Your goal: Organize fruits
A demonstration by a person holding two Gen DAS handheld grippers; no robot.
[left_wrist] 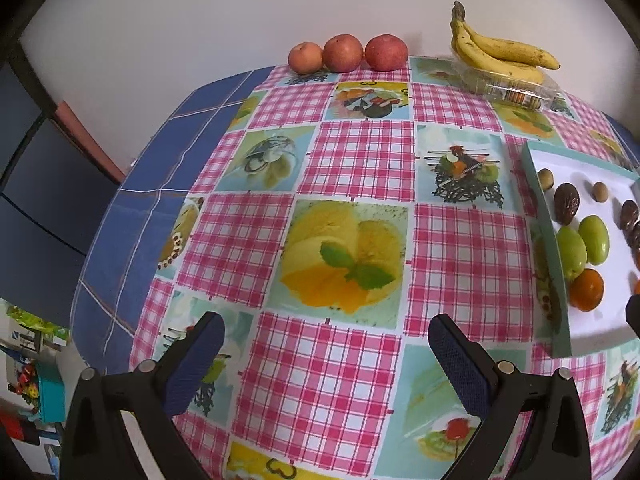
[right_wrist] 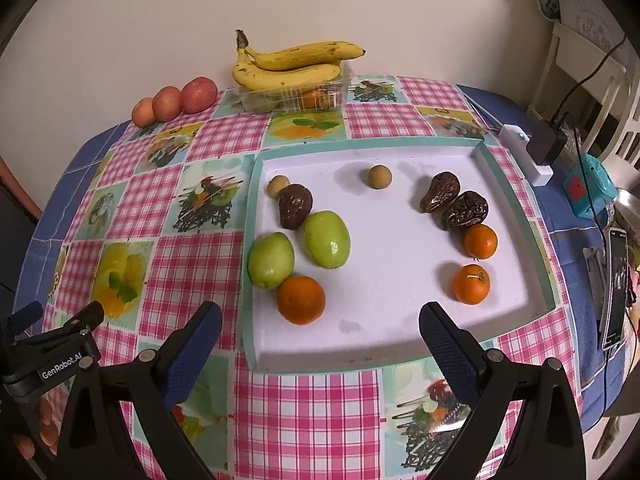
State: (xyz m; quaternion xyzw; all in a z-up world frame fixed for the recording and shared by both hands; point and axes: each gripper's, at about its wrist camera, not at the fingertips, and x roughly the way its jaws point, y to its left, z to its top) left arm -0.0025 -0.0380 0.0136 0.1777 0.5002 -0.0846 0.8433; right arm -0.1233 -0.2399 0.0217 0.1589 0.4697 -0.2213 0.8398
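A white tray (right_wrist: 400, 332) with a teal rim lies on the checked tablecloth. It holds two green fruits (right_wrist: 327, 239), three small oranges (right_wrist: 301, 299), three dark wrinkled fruits (right_wrist: 295, 205) and two small tan round fruits (right_wrist: 379, 176). My right gripper (right_wrist: 320, 344) hovers open over the tray's near edge, nothing between its fingers. My left gripper (left_wrist: 326, 354) is open above bare tablecloth, left of the tray (left_wrist: 560, 320). Three red apples (left_wrist: 345, 53) line the far wall. Bananas (left_wrist: 496, 54) rest on a clear plastic box (left_wrist: 516, 90).
The table's left edge (left_wrist: 104, 260) drops to a dark floor with clutter below. At the right edge sit a white power strip (right_wrist: 524, 152) with a black plug, a teal gadget (right_wrist: 588, 188) and a phone (right_wrist: 616, 288). The left gripper's body (right_wrist: 52, 352) shows at lower left.
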